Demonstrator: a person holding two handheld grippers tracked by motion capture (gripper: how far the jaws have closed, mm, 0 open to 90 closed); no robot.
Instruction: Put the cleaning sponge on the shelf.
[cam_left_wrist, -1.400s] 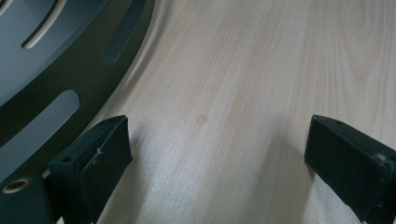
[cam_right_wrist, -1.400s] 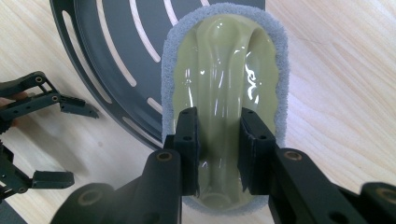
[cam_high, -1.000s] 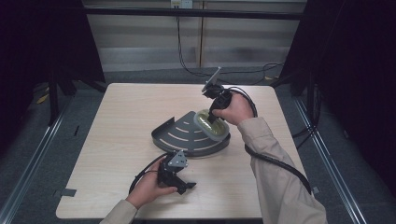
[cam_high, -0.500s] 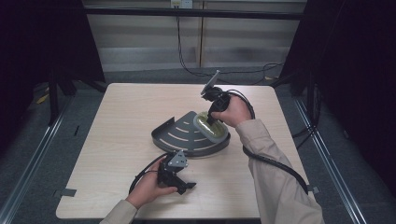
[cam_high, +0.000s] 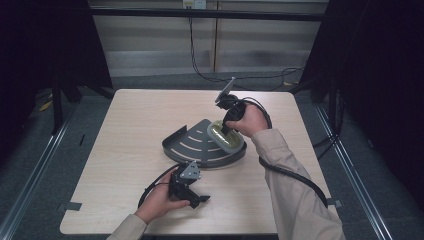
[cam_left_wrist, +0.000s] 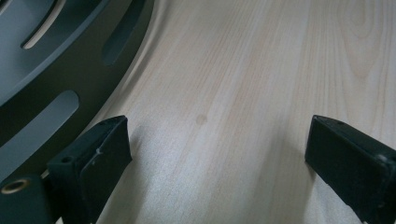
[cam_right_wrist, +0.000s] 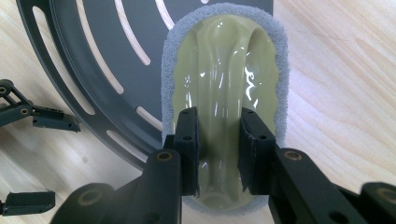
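A person sits at a pale wooden worktop (cam_high: 125, 125), holding a two-jaw gripper in each hand. Near the middle of the worktop lies a dark grey metal tray (cam_high: 192, 145) shaped like a fan, with curved slots cut through its floor and a low rim along its rounded edge.

The right gripper (cam_high: 227, 131) points down over the tray's right side. Its jaws are closed on the raised central ridge of a scrubbing pad (cam_right_wrist: 224, 79), an oval of glossy pale yellow plastic edged with grey fleece. Seen along the jaws in the right gripper view, the pad runs straight away from the gripper; part of it lies over the tray and its right edge hangs past the tray's straight side, above bare wood.

The left gripper (cam_high: 197, 199) rests low on the worktop in front of the tray, near the person. Its jaws stand wide apart with only wood between them, and the tray's rounded rim lies just beside its left jaw.

Compared with a second ago, the right hand and the pad have barely shifted, and the left gripper sits where it was.
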